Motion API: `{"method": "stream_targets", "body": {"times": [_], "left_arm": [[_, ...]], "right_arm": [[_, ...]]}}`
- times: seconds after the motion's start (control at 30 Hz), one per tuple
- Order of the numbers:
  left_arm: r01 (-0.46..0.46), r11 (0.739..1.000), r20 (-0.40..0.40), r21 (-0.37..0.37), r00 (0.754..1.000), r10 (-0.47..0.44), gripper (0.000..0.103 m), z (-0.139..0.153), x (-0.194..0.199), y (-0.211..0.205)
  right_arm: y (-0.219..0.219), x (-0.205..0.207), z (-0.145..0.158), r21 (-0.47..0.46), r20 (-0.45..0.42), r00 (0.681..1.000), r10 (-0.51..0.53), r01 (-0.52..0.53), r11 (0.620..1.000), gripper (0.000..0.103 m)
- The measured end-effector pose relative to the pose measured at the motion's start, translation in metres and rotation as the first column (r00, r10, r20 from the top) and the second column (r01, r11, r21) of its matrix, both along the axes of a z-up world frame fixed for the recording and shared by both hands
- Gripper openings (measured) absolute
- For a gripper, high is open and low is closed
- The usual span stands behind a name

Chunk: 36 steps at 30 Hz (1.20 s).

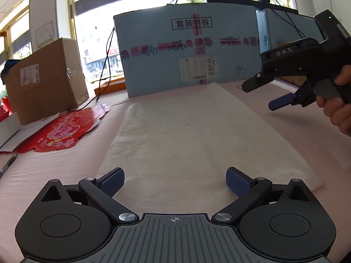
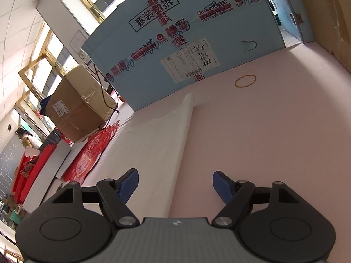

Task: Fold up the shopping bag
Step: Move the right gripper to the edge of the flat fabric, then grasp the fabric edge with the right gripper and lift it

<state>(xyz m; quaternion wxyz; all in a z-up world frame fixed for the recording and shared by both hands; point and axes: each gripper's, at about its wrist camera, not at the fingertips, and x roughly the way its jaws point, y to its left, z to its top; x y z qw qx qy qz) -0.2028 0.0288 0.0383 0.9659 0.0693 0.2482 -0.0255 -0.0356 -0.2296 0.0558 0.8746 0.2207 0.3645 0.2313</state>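
**Both tongs wide apart over the flat white bag**

Left tongs first, since they sit right under our left wrist camera: the blue pads are spread wide with nothing between them, hovering just over the near edge of the shopping bag. That bag is white, lying flat on the pink worktop, and stretches away from us towards the big light-blue carton, its far tip almost at the foot of it.

Our right tongs are spread wide too and hold nothing. From the right wrist view they straddle the bag's long right-hand edge, one pad over the white fabric and the other over bare pink. In the left view we see the same tool held up off the worktop in a hand, out past the bag's right side.

Further out:
- a rubber band lies on the pink surface near the carton, well apart from the bag
- a red paper cutout sits left of the bag, not touching it
- a brown cardboard box stands behind that cutout
- a pen lies at the far left edge
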Motion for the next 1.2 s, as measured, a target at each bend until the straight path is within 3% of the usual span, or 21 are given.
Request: {"method": "stream_targets", "body": {"times": [0.17, 0.4, 0.47, 0.5, 0.53, 0.57, 0.77, 0.93, 1.07, 1.2], "left_arm": [[0.005, 0.998, -0.015, -0.068, 1.000, -0.006, 0.101, -0.004, -0.004, 0.007], [0.005, 0.997, -0.010, -0.080, 1.000, -0.006, 0.101, -0.004, -0.002, 0.007], [0.004, 0.997, -0.010, -0.080, 1.000, -0.005, 0.101, -0.004, -0.001, 0.006], [0.003, 0.997, -0.010, -0.082, 1.000, -0.004, 0.101, -0.004, -0.002, 0.007], [0.002, 0.996, -0.012, -0.087, 1.000, -0.003, 0.101, -0.004, -0.001, 0.007], [0.001, 0.996, -0.014, -0.091, 1.000, -0.003, 0.101, -0.004, -0.001, 0.008], [-0.001, 0.995, -0.014, -0.098, 1.000, -0.001, 0.101, -0.003, -0.001, 0.009], [0.028, 0.999, 0.024, -0.020, 0.999, -0.028, 0.101, 0.002, -0.008, -0.004], [0.163, 0.986, 0.065, -0.020, 0.985, -0.161, 0.101, 0.017, -0.021, -0.028], [0.324, 0.946, 0.093, 0.028, 0.941, -0.325, 0.101, 0.030, -0.036, -0.060]], "right_arm": [[0.018, 0.043, -0.003, -0.038, -0.010, 0.999, 0.035, -0.035, 0.999, 0.071], [0.050, 0.092, -0.007, -0.124, -0.007, 0.996, 0.087, -0.087, 0.988, 0.066], [0.061, 0.099, -0.003, -0.155, -0.016, 0.993, 0.115, -0.116, 0.981, 0.041], [0.068, 0.098, 0.000, -0.173, -0.027, 0.990, 0.135, -0.138, 0.975, 0.033], [0.071, 0.098, 0.001, -0.185, -0.037, 0.989, 0.145, -0.150, 0.971, 0.017], [0.074, 0.098, 0.000, -0.194, -0.048, 0.987, 0.153, -0.159, 0.968, 0.009], [0.048, 0.086, 0.004, -0.098, -0.054, 0.992, 0.111, -0.116, 0.988, 0.003], [0.007, 0.050, 0.015, -0.058, -0.013, 0.999, 0.036, -0.037, 0.998, 0.003], [-0.030, 0.005, 0.018, -0.040, 0.018, 0.997, -0.074, 0.075, 0.996, 0.003], [-0.067, -0.052, 0.017, -0.024, 0.060, 0.977, -0.204, 0.205, 0.978, 0.003]]}}
